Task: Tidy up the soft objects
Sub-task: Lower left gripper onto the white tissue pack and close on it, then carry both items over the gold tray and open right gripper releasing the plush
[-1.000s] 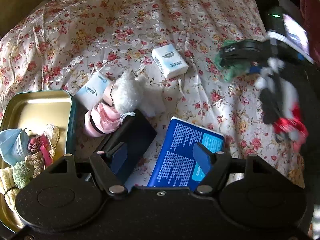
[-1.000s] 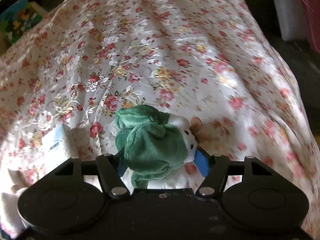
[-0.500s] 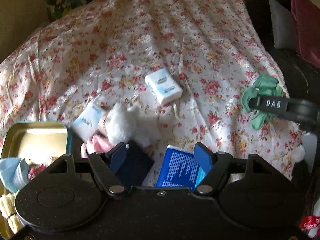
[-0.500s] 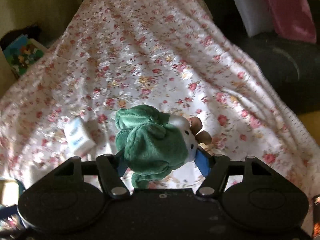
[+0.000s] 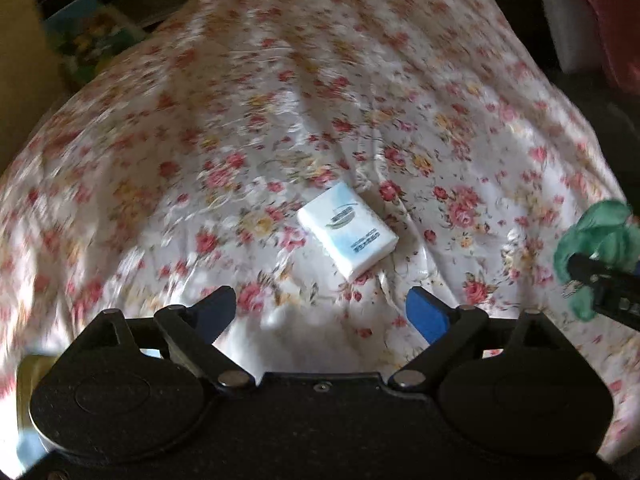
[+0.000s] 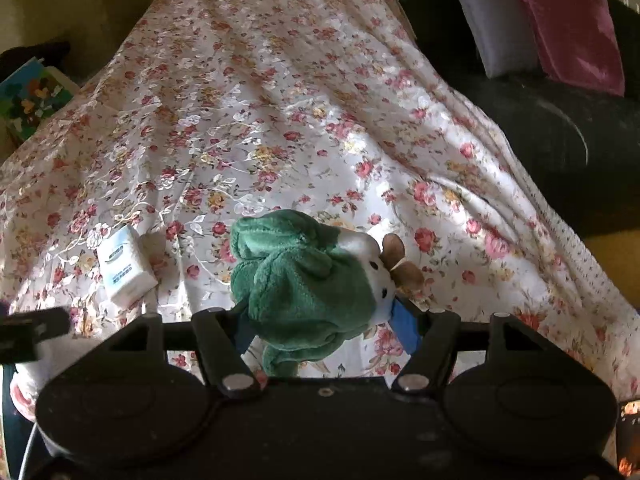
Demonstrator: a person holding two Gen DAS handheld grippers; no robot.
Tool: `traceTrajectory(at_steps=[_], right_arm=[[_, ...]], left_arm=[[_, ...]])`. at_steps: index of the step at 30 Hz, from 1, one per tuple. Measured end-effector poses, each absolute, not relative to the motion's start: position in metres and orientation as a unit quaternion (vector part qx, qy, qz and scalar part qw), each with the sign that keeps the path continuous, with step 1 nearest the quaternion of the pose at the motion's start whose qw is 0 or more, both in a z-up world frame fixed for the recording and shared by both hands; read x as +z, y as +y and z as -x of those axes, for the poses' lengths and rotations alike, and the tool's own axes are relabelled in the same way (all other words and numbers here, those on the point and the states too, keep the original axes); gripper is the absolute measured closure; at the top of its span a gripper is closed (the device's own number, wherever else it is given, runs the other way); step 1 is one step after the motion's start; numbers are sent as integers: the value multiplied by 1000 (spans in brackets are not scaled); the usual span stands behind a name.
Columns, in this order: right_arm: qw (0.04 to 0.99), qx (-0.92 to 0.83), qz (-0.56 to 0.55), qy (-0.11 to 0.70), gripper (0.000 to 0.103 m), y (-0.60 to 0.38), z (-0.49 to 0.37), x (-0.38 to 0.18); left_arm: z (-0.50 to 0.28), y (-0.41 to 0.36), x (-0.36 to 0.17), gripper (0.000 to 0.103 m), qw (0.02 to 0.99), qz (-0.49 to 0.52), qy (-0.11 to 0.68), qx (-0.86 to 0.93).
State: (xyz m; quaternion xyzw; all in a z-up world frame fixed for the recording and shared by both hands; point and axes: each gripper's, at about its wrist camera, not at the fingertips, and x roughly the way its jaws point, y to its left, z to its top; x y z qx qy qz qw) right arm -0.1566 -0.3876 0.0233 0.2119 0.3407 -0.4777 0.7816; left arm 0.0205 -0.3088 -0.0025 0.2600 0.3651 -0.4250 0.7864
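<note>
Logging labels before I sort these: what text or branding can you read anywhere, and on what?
Tissue pack: blue print and a logo, too blurred to read.
Same pack in the right wrist view: blue lettering, too small to read.
Plush: no text.
Nothing else legible.

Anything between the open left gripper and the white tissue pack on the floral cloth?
Nothing: only bare floral cloth separates left gripper from white tissue pack, per left wrist view.

Floral bedspread [image 6: 280, 120] sunlit; dark sofa [image 6: 560, 140], white cushion [image 6: 488, 24], magenta cushion [image 6: 572, 20].
</note>
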Motion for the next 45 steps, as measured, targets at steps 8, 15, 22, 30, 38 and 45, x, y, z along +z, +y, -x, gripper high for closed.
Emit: traceTrajectory(at_steps=[8, 15, 22, 30, 38, 45], right_arm=[[778, -476, -213, 350, 37, -393, 155, 18], [778, -468, -213, 361, 37, -394, 150, 11], [779, -460, -213, 369, 37, -397, 147, 5], [776, -455, -223, 376, 37, -405, 147, -4], [778, -461, -219, 366, 37, -406, 148, -4], [751, -502, -247, 350, 37, -418, 161, -2]], left_arm=[[-31, -344, -32, 14, 760, -322, 351, -442], [-38, -365, -47, 14, 751, -354, 332, -448], [-45, -391, -59, 13, 746, -374, 320, -448], [-62, -408, -65, 9, 736, -364, 350, -450], [-61, -401, -53, 31, 737, -295, 404, -455], [-8, -371, -27, 31, 715, -226, 442, -493]])
